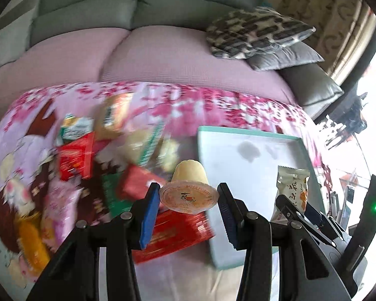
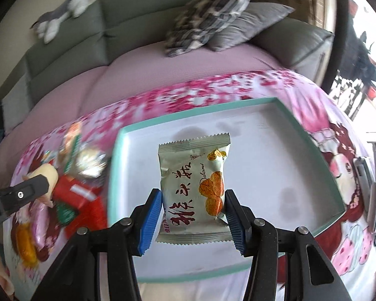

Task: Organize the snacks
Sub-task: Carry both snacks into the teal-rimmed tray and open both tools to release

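Observation:
My left gripper point(image 1: 189, 195) is shut on a yellow jelly cup point(image 1: 189, 180) with an orange foil lid, held above the snack pile near the left edge of the teal-rimmed white tray point(image 1: 248, 135). My right gripper point(image 2: 193, 203) is shut on a silver snack packet point(image 2: 193, 175) with orange cakes printed on it, held over the tray point(image 2: 275, 150). The packet and right gripper also show in the left wrist view point(image 1: 292, 190). The left gripper with the jelly cup shows at the left in the right wrist view point(image 2: 41, 178).
A pile of loose snacks, red boxes point(image 1: 75, 158) and green packets, lies left of the tray on a pink floral cloth point(image 1: 163, 95). A sofa with pillows point(image 1: 258, 32) stands behind. A plush toy point(image 2: 62, 10) lies on the sofa back.

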The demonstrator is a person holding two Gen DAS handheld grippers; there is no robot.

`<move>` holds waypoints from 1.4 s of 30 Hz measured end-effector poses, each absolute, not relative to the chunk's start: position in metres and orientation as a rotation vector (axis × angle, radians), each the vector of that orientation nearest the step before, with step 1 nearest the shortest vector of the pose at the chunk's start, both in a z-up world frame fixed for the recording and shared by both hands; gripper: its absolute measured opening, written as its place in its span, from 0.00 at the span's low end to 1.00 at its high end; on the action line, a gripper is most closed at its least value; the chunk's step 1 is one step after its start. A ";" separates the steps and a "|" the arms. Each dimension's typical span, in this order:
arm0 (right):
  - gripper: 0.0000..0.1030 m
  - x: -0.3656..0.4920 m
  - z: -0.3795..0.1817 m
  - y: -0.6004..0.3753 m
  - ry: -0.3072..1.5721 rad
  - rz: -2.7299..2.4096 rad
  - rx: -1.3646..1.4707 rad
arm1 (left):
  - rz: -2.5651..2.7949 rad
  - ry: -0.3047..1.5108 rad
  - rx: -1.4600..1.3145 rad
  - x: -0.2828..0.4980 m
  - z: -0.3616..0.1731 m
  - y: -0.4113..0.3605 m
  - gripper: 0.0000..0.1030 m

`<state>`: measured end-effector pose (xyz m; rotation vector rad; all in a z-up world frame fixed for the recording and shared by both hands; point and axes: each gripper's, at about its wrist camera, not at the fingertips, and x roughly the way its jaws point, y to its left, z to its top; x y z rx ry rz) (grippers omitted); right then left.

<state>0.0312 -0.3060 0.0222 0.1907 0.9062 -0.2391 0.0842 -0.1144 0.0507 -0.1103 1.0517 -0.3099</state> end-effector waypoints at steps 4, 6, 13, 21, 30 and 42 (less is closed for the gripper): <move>0.52 0.041 0.019 -0.336 0.918 -0.296 0.210 | -0.369 1.081 -0.093 0.102 0.041 -0.148 0.47; 0.52 0.049 0.015 -0.349 0.928 -0.317 0.216 | -0.384 1.089 -0.090 0.110 0.036 -0.159 0.47; 0.52 0.067 0.003 -0.380 0.959 -0.358 0.218 | -0.408 1.120 -0.062 0.136 0.016 -0.194 0.47; 0.52 0.089 -0.002 -0.398 0.984 -0.376 0.184 | -0.408 1.165 -0.027 0.156 -0.013 -0.224 0.47; 0.52 0.108 -0.007 -0.407 1.016 -0.384 0.165 | -0.392 1.179 0.020 0.167 -0.027 -0.242 0.47; 0.56 0.104 -0.009 -0.410 1.043 -0.360 0.213 | -0.387 1.143 0.003 0.157 -0.007 -0.231 0.72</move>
